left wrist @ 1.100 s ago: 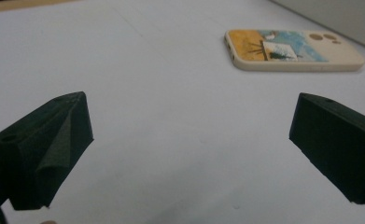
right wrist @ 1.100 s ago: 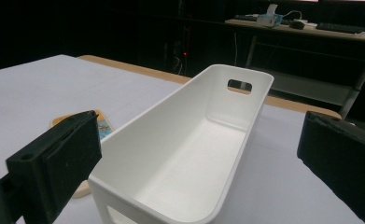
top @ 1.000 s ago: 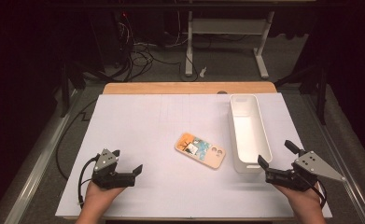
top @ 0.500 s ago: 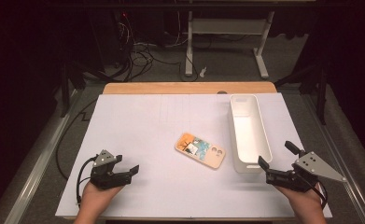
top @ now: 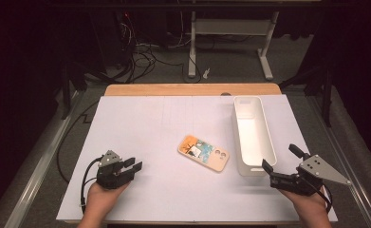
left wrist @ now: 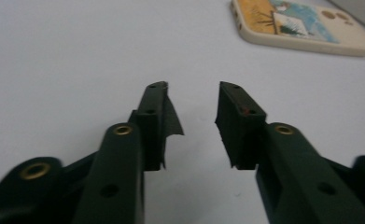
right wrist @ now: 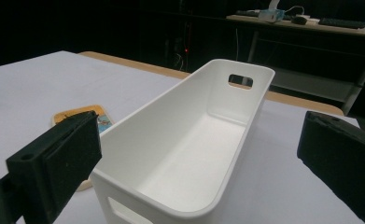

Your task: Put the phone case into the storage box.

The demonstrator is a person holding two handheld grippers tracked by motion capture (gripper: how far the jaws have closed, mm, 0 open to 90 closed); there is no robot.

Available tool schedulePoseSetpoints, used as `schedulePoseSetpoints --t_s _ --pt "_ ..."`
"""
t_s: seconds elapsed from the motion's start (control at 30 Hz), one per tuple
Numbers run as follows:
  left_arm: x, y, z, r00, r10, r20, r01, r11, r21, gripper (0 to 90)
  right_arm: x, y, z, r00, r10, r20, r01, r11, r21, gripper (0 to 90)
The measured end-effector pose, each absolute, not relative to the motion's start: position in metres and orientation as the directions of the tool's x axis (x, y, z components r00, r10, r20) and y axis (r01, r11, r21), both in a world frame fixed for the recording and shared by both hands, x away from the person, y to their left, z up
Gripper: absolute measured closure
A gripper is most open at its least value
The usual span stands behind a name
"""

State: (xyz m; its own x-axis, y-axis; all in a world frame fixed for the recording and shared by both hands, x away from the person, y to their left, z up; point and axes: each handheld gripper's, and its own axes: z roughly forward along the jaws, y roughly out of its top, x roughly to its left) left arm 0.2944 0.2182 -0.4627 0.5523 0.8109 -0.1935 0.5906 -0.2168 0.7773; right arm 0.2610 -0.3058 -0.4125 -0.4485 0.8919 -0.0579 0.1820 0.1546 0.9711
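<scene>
Centrally in the high view, a flat phone in a cream-and-orange case printed with a blue picture [top: 204, 152] lies on the white sheet covering the bench [top: 140, 123], turned at a slant with its camera end toward the lower right of the frame. Just right of it, close to the case but with no contact that I can make out, stands a long, narrow white plastic bin [top: 252, 134] with cut-out handle slots in its short ends; it is empty and runs from mid-frame toward the upper right.

At the lower left of the high view, the left hand-held gripper [top: 134, 166] sits low over the sheet, held by a hand [top: 100, 199] coming in from the bottom edge. Its jaws are parted by a moderate gap and hold nothing. They aim toward the phone, which lies well apart, up and to the right; in the left gripper view the phone [left wrist: 301, 25] appears at the upper right corner, beyond the jaw tips.

At the lower right, the right hand-held gripper [top: 280, 160] is spread wide and empty, near the bin's near short end. In the right gripper view the bin [right wrist: 189, 140] stands between the two jaws, and the phone [right wrist: 84, 116] peeks out at the left, beside the bin's wall.
</scene>
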Motion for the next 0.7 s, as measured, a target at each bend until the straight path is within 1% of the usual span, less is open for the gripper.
schedulePoseSetpoints --t_s 0.03,0.07,0.13,0.17,0.2,0.27,0.3,0.33,0.37,0.4,0.47,0.5,0.53,0.6,0.7 --pt "0.296 0.215 -0.459 0.555 0.814 -0.170 0.573 -0.226 0.788 72.2 0.261 -0.306 -0.412 -0.449 0.892 -0.057 0.183 0.154 0.971 0.3" --pt "0.296 0.215 -0.459 0.555 0.814 -0.170 0.573 -0.226 0.788 75.5 0.261 -0.306 -0.412 -0.449 0.892 -0.057 0.183 0.154 0.971 0.3" --pt "0.304 0.209 -0.453 0.557 0.819 -0.139 0.557 -0.244 0.794 84.3 0.261 -0.306 -0.412 -0.450 0.891 -0.055 0.180 0.151 0.972 0.3" --pt "0.307 0.205 -0.451 0.557 0.821 -0.127 0.556 -0.254 0.791 88.0 0.261 -0.306 -0.413 -0.450 0.891 -0.052 0.182 0.149 0.972 0.3" --pt "0.312 0.202 -0.450 0.557 0.821 -0.120 0.559 -0.264 0.786 89.7 0.261 -0.307 -0.413 -0.450 0.891 -0.052 0.184 0.149 0.972 0.3" --pt "0.316 0.197 -0.449 0.556 0.824 -0.113 0.562 -0.272 0.781 89.9 0.262 -0.308 -0.414 -0.447 0.893 -0.050 0.187 0.148 0.971 0.3" --pt "0.326 0.189 -0.447 0.561 0.818 -0.125 0.575 -0.277 0.770 89.9 0.263 -0.308 -0.414 -0.446 0.894 -0.047 0.188 0.145 0.971 0.3" --pt "0.326 0.189 -0.447 0.561 0.818 -0.125 0.575 -0.277 0.770 89.8 0.263 -0.308 -0.414 -0.446 0.894 -0.047 0.188 0.145 0.971 0.3" --pt "0.338 0.181 -0.446 0.571 0.804 -0.165 0.596 -0.268 0.757 89.8 0.262 -0.309 -0.414 -0.443 0.895 -0.045 0.189 0.142 0.972 0.3" --pt "0.338 0.181 -0.446 0.571 0.804 -0.165 0.596 -0.268 0.757 89.8 0.262 -0.309 -0.414 -0.443 0.895 -0.045 0.189 0.142 0.972 0.3" --pt "0.346 0.171 -0.447 0.576 0.804 -0.150 0.588 -0.280 0.759 89.8 0.262 -0.309 -0.413 -0.440 0.897 -0.042 0.188 0.138 0.972 0.3" --pt "0.353 0.160 -0.447 0.579 0.802 -0.148 0.570 -0.269 0.776 90.0 0.262 -0.309 -0.413 -0.444 0.895 -0.045 0.183 0.140 0.973 0.3" --pt "0.353 0.160 -0.447 0.579 0.802 -0.148 0.570 -0.269 0.776 90.0 0.262 -0.309 -0.413 -0.444 0.895 -0.045 0.183 0.140 0.973 0.3" --pt "0.361 0.148 -0.448 0.585 0.795 -0.161 0.566 -0.259 0.782 90.0 0.262 -0.310 -0.413 -0.445 0.895 -0.046 0.181 0.140 0.974 0.3" --pt "0.371 0.127 -0.450 0.612 0.779 -0.133 0.536 -0.286 0.795 90.0 0.261 -0.310 -0.413 -0.444 0.895 -0.043 0.181 0.137 0.974 0.3"
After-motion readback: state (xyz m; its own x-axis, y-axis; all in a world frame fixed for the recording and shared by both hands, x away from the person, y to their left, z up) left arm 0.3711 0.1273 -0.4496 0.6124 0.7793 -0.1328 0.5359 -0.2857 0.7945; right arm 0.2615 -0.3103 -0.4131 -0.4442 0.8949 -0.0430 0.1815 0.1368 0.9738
